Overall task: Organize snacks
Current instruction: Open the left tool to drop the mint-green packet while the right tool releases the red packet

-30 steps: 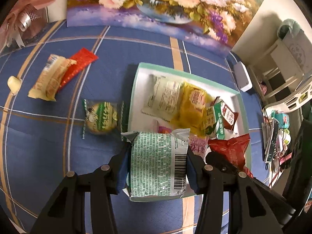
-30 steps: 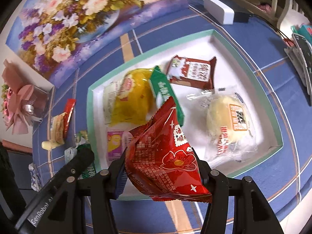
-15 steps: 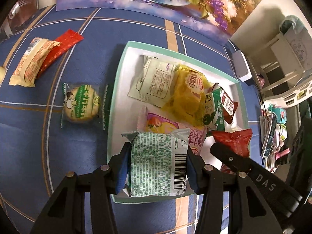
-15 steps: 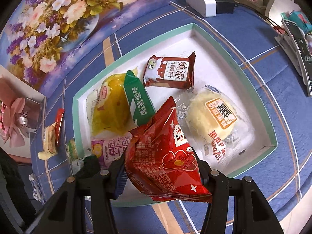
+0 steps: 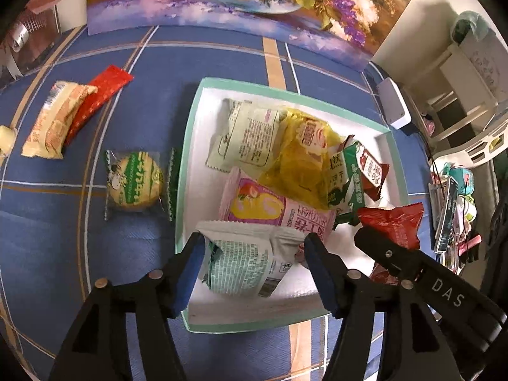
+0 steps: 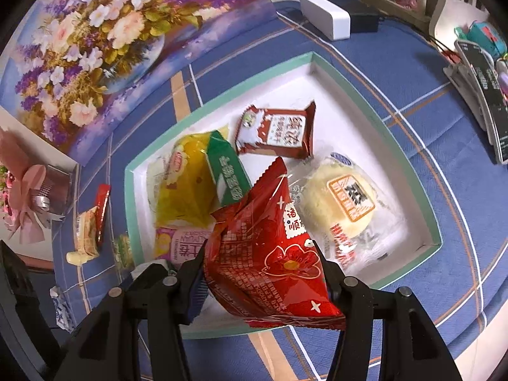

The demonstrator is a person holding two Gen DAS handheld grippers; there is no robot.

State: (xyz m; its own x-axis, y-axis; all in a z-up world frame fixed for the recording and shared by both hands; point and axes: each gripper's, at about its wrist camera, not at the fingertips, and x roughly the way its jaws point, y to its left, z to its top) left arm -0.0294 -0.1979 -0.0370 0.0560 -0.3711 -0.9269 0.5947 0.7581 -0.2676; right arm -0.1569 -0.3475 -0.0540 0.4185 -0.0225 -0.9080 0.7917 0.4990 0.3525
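As the left gripper (image 5: 254,263) opens its jaws, the pale green crinkled snack packet (image 5: 244,260) drops loose into the near corner of the white, teal-rimmed tray (image 5: 187,158). The right gripper (image 6: 263,282) pinches a glossy red foil packet (image 6: 270,254) above that tray's near edge; releasing it looks next.
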